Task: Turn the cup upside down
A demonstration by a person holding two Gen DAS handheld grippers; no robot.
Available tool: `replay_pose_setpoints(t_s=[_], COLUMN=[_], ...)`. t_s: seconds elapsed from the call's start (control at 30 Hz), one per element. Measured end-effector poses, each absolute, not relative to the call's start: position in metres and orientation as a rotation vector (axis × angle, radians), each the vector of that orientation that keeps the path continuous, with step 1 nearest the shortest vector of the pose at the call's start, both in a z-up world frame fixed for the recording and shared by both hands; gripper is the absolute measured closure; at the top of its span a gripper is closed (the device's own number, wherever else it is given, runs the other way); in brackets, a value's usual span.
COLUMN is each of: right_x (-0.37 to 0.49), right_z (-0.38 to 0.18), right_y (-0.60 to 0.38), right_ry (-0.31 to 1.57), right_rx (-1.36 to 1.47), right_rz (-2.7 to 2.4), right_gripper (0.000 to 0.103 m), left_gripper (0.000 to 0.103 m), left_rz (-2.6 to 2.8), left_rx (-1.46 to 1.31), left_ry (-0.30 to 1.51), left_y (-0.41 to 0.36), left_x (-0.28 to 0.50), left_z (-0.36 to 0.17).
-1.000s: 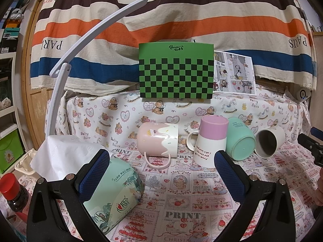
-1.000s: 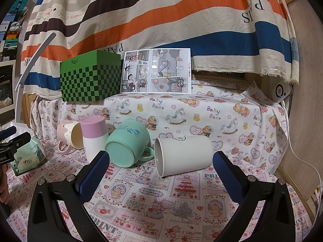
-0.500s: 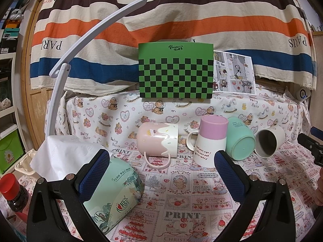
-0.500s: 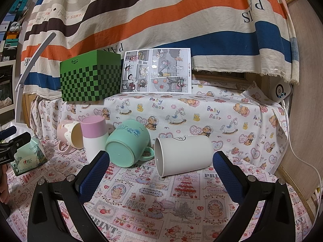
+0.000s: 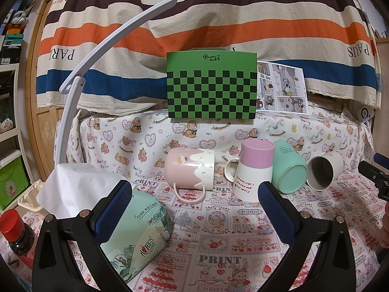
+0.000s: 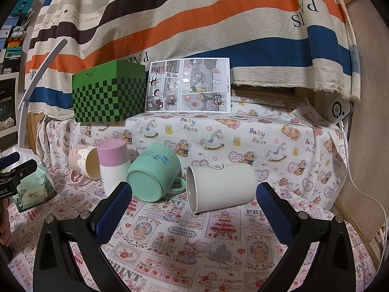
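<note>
Several cups stand in a row on the patterned cloth. A pink and cream mug (image 5: 189, 171) (image 6: 83, 164) lies on its side. A pink-bottomed white mug (image 5: 254, 169) (image 6: 114, 164) stands upside down. A mint mug (image 5: 289, 168) (image 6: 153, 172) lies tilted with its base facing me. A white cup (image 5: 324, 172) (image 6: 220, 185) lies on its side. My left gripper (image 5: 194, 209) is open and empty, short of the pink mug. My right gripper (image 6: 192, 209) is open and empty, just short of the white cup.
A mint tissue pack (image 5: 138, 233) (image 6: 34, 189) with a white tissue sits by my left finger. A red-capped bottle (image 5: 14, 231) stands at the left edge. A green checkered box (image 5: 211, 87) (image 6: 109, 97), a comic sheet (image 6: 188, 85) and a white lamp arm (image 5: 80, 77) stand behind.
</note>
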State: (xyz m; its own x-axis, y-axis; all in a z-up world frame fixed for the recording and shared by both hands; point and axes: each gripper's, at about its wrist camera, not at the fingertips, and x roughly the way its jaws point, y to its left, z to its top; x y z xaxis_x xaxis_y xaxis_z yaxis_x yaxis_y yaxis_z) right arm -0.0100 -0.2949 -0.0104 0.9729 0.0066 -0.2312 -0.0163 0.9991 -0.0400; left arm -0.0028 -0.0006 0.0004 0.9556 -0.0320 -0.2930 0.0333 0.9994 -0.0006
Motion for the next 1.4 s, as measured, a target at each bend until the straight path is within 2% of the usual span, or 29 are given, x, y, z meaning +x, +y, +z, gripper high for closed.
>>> replay_pose_setpoints(t_s=[1.07,1.13,1.23,1.4], right_x=[-0.015,-0.022,-0.042,-0.035], right_z=[-0.009,-0.004,0.013,0.029], right_y=[-0.299,-0.305,-0.330,-0.373], right_ry=[0.227,0.249,0.224,0.295], right_rx=[-0.025,0.043,0.318,0.720], right_rz=[-0.032,-0.093,-0.054,-0.060], right_gripper=[0.000,0.000,0.000,0.000], left_gripper=[0.000,0.000,0.000,0.000], left_rz=[-0.038,-0.037,-0.037,-0.037], left_rx=[0.001,-0.002,0.002,0.006], left_ry=[0.297,0.297,0.298,0.298], left_y=[-0.002,-0.002,-0.003,-0.003], left_x=[-0.004,-0.004,-0.004,-0.004], left_z=[0.001,0.001,0.001,0.002])
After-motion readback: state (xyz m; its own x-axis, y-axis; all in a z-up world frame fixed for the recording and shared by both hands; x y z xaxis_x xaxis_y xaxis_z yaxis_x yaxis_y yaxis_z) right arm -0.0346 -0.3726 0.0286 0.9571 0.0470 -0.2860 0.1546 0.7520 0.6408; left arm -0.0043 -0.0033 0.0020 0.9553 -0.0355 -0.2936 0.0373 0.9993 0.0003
